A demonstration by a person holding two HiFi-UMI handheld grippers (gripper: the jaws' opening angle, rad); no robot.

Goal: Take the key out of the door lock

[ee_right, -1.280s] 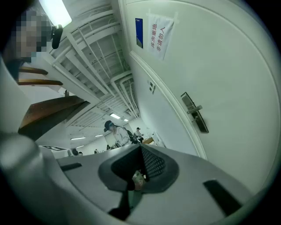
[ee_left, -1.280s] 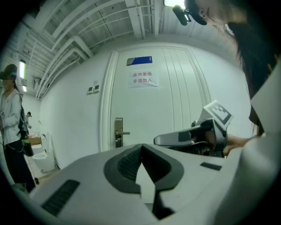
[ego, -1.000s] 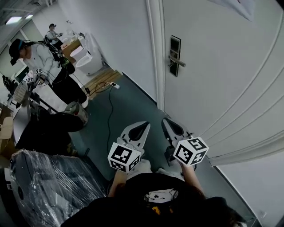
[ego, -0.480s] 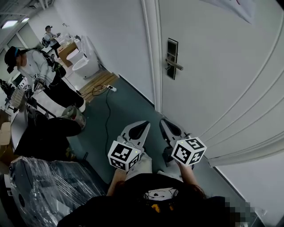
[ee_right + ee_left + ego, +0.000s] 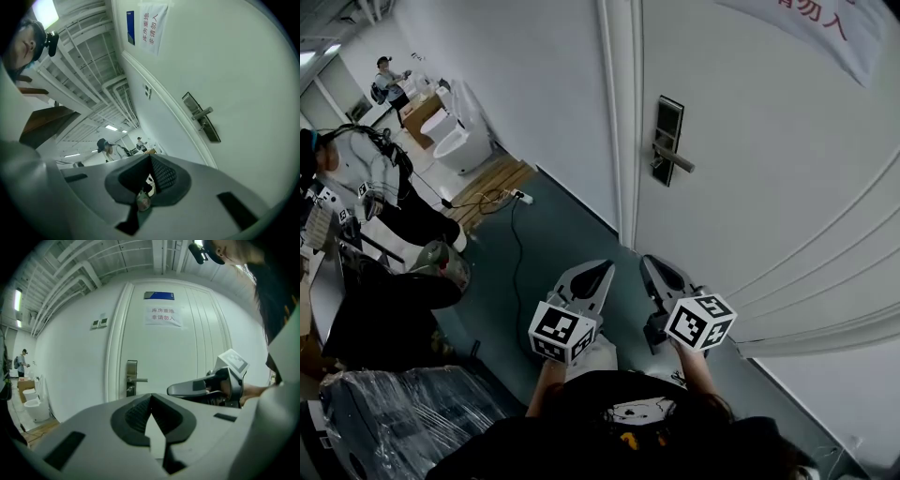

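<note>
White door (image 5: 750, 141), closed, ahead of me. My left gripper (image 5: 602, 272) and my right gripper (image 5: 654, 267) are held low, side by side, well apart from it, each with jaws pressed together on nothing. Dark lock plate (image 5: 667, 127) carries the handle (image 5: 677, 159). The key (image 5: 656, 170) shows as a small projection just below the handle.

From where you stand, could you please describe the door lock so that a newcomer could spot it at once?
Start at the big white door ahead. Near its left edge, just beside the frame, a tall, narrow, dark lock plate is mounted upright. It is the only dark fitting on the door, and a silver lever handle sticks out from it to the right.
</note>
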